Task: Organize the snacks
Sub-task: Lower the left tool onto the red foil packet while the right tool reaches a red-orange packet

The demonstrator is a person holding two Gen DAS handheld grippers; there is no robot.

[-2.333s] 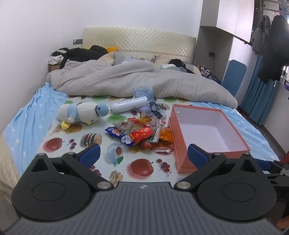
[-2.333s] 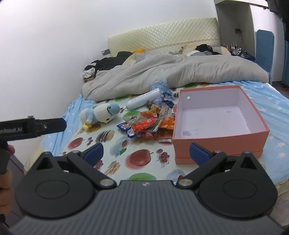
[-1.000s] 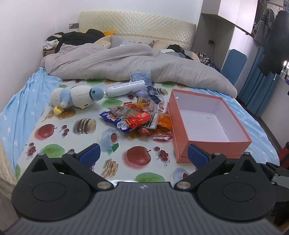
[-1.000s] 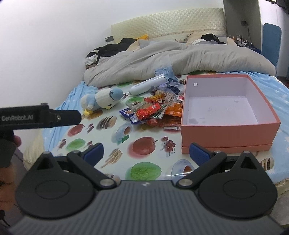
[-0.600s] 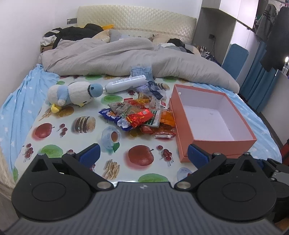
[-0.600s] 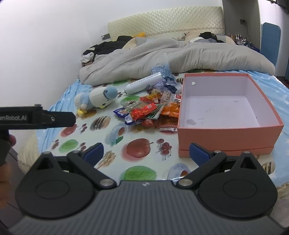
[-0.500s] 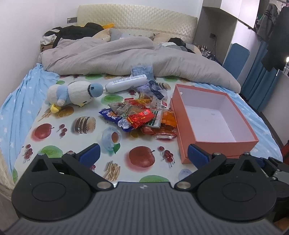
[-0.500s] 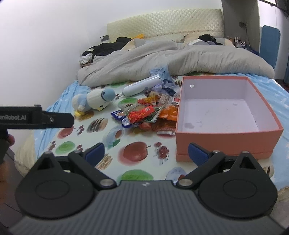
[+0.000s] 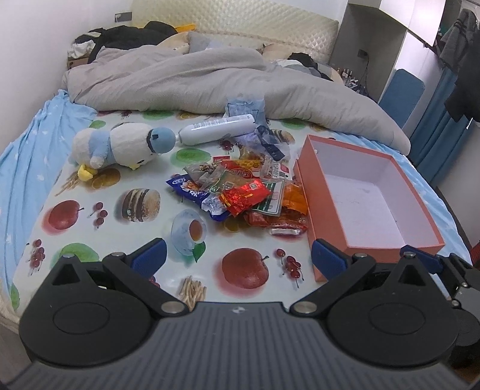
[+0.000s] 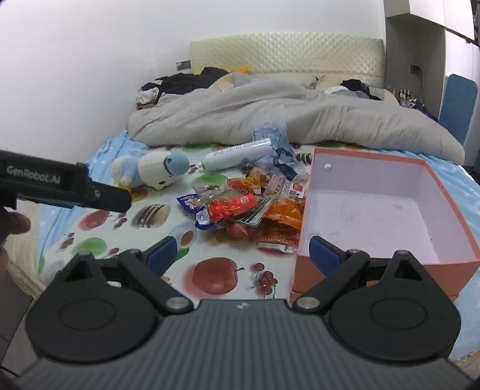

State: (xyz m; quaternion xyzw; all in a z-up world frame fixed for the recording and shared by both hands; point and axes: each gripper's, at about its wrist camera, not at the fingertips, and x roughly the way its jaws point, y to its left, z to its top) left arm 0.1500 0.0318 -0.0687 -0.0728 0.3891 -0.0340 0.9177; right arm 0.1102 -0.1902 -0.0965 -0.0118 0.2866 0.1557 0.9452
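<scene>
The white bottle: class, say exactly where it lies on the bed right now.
In both wrist views the white bottle lies on its side on the printed sheet, behind the snack pile, between the plush penguin and a crumpled blue bag.

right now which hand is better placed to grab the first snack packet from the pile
Left, probably. The left gripper points nearly straight at the pile of coloured foil snack packets, jaws wide and empty. The right gripper faces more toward the open salmon-pink cardboard box.

a home bedroom: rumpled duvet (image 9: 210, 81), padded headboard (image 9: 240, 18), hanging clothes (image 9: 462, 60).
</scene>
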